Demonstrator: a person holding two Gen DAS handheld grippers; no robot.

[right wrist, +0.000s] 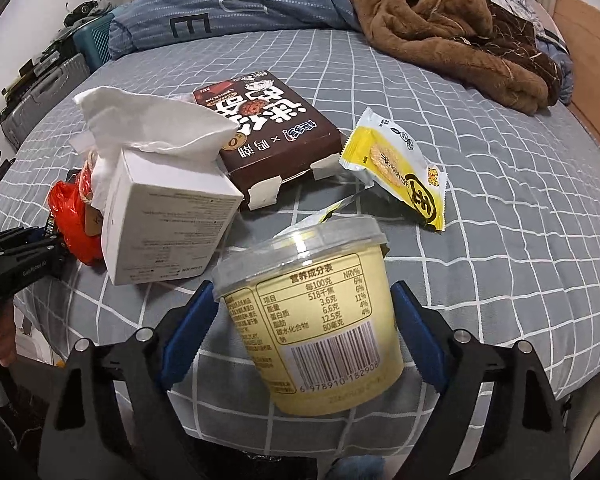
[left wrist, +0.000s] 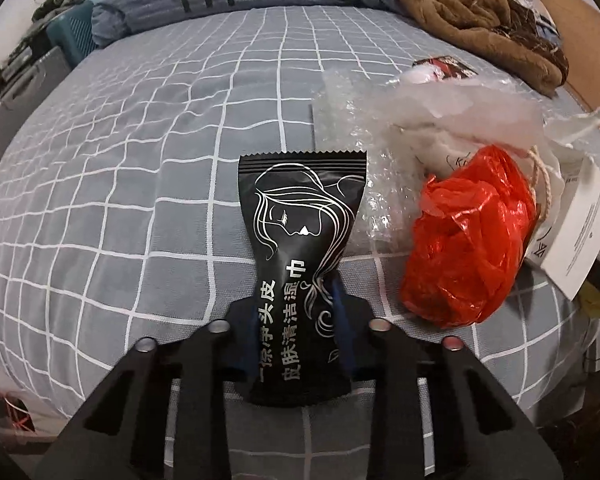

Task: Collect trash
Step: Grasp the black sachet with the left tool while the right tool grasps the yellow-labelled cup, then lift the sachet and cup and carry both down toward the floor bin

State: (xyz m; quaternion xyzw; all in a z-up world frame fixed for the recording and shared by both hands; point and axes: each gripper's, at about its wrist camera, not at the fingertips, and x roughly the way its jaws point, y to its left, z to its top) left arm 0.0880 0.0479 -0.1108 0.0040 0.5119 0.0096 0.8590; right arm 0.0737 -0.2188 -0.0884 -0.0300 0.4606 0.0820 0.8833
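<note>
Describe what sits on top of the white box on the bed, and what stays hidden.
White tissue paper sticks out of the open top of the white box. It covers the opening, so whatever else is inside the box cannot be seen.

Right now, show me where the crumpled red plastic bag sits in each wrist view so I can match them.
Left wrist view: the red plastic bag lies right of centre on the checked sheet, beside the black wipe packet.
Right wrist view: the red plastic bag is at the far left edge, partly hidden behind the white box.
Shared landmark: the brown fleece blanket at the top right of both.
</note>
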